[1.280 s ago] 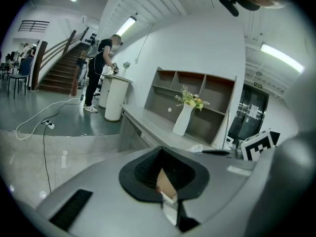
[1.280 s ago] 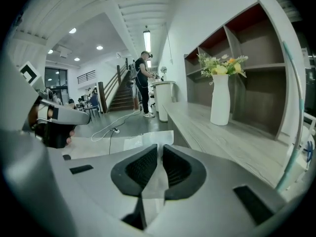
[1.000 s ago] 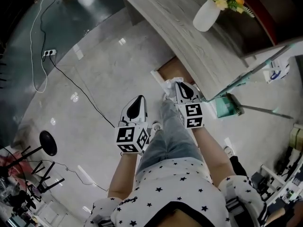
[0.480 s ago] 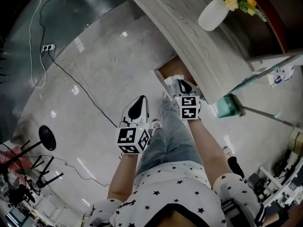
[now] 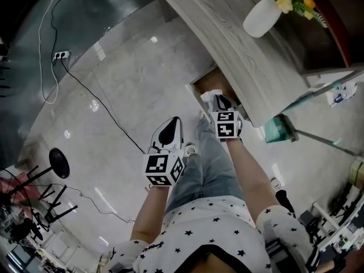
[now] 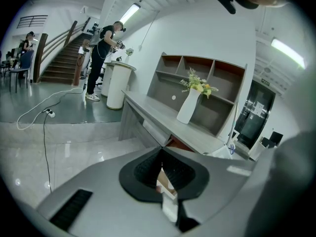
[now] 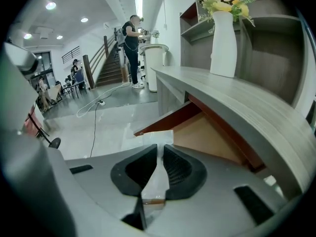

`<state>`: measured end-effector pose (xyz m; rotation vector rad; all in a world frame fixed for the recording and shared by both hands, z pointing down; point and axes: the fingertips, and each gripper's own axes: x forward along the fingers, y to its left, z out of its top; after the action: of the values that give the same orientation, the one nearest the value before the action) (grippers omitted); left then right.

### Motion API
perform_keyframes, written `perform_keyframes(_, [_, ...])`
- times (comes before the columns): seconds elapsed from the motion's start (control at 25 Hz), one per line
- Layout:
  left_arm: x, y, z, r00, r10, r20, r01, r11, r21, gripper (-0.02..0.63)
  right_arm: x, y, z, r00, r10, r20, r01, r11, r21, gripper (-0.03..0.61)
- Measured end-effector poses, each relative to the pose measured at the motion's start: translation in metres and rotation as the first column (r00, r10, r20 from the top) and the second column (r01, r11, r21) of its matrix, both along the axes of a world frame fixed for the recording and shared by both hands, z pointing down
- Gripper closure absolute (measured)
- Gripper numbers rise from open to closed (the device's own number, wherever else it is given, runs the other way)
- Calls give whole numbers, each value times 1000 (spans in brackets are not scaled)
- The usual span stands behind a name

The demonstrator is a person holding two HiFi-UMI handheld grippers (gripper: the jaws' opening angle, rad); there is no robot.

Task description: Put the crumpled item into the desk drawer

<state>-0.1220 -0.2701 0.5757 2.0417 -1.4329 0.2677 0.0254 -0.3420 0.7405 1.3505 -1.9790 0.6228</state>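
Note:
In the head view my right gripper (image 5: 218, 98) is shut on a white crumpled paper (image 5: 211, 95), right at the open desk drawer (image 5: 209, 82) under the grey wooden desk top (image 5: 227, 33). In the right gripper view the paper (image 7: 154, 136) is pinched between the pads and sticks out past the right gripper (image 7: 160, 150), over the drawer's front edge; the drawer's wooden inside (image 7: 212, 135) lies just beyond. My left gripper (image 5: 173, 120) hangs lower left over the floor, apart from the drawer. Its jaws look shut with nothing between them in the left gripper view (image 6: 162, 152).
A white vase (image 5: 261, 19) with flowers stands on the desk. The person's jeans leg (image 5: 205, 164) is below the grippers. A black cable (image 5: 91, 92) with a power strip (image 5: 60, 56) crosses the floor at left. A black stool base (image 5: 58, 162) and a green dustpan (image 5: 278, 128) are nearby.
My right gripper has sunk with the paper down to the open drawer. The left gripper has shifted only a little.

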Motion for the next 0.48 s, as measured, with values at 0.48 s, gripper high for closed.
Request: perform_keyframes(0.48, [4,17,-12,1000,18,-5,-17,1000,24,601,-9,9,-9,1000,-2,30,2,1000,6,442])
